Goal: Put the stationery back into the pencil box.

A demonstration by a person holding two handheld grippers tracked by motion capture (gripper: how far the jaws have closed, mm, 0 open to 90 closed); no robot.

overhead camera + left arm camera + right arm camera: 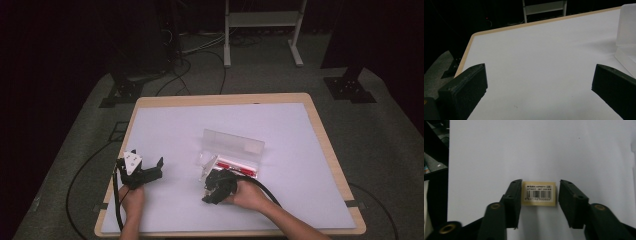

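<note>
Your right gripper (539, 195) points down at the table, jaws narrowed around a small barcoded eraser (538, 194) lying flat; a slight gap shows on one side. Your left gripper (536, 85) rests wide apart, holding nothing.

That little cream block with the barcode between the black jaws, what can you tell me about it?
The cream block is small, rectangular and looks like an eraser. Its upper face carries a white label with a black barcode and tiny print. It lies flat on the white table surface, between the jaws of the right gripper. A narrow gap shows on its right side; contact on the left is unclear.
</note>
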